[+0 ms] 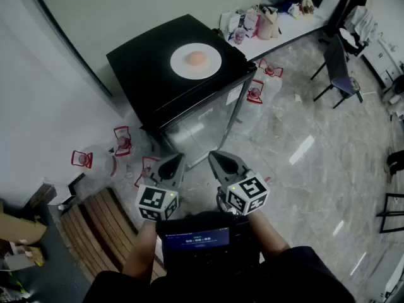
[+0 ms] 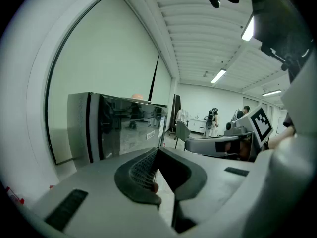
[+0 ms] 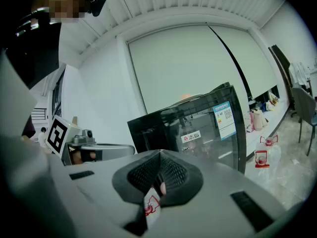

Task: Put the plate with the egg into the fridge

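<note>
A white plate (image 1: 196, 61) with a brown egg (image 1: 197, 58) on it rests on top of a small black fridge (image 1: 151, 74), whose glass door (image 1: 199, 128) is closed. Both grippers hover low in front of the door, well short of it. My left gripper (image 1: 170, 164) is shut with nothing in it, and so is my right gripper (image 1: 221, 161). In the left gripper view the fridge (image 2: 119, 128) stands ahead beyond the closed left gripper (image 2: 157, 151). In the right gripper view the egg (image 3: 185, 96) peeks over the fridge (image 3: 198, 128) beyond the closed right gripper (image 3: 159, 155).
Large water jugs stand on the floor left of the fridge (image 1: 95, 161) and to its right (image 1: 262, 84). A wooden slatted bench (image 1: 101, 226) lies at the lower left. A cluttered white table (image 1: 271, 24) and a chair (image 1: 338, 68) are at the far right.
</note>
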The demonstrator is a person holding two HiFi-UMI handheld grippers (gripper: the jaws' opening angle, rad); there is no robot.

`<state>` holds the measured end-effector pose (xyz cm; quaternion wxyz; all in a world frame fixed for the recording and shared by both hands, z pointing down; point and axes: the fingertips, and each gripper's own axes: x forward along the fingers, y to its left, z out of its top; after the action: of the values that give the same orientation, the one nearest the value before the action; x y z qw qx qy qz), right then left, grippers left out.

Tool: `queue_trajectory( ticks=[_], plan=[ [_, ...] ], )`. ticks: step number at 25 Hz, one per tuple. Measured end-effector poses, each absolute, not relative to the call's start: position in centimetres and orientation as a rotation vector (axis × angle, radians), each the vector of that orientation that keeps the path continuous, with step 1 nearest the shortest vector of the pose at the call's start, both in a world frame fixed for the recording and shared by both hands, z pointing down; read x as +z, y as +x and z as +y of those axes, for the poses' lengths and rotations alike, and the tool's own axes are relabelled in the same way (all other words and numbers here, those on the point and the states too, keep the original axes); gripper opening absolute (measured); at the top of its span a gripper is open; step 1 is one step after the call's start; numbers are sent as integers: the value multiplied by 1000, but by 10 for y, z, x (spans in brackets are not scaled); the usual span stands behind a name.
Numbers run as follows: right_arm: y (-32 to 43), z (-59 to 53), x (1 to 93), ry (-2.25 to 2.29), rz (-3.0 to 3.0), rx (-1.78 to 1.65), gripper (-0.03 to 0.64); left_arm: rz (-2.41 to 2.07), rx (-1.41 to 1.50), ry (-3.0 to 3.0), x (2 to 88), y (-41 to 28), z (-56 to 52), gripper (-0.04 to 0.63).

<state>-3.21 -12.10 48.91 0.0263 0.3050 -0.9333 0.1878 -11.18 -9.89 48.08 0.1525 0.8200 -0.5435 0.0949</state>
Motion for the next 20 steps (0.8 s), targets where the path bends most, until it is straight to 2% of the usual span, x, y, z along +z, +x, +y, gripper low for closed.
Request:
queue_trajectory(
  ticks=[7,16,20],
  plan=[
    [-36,-118,489,950,-2902,612,6,-1598,288,2336,497,-128,-98,8],
    [-25,-115,492,1025,-2905,699,8,-1670,459,2106,581,-188,-97,11],
    [-24,-111,494,1055,-2869,696,8,-1627,562,2098,607,-200,-112,37]
  ],
)
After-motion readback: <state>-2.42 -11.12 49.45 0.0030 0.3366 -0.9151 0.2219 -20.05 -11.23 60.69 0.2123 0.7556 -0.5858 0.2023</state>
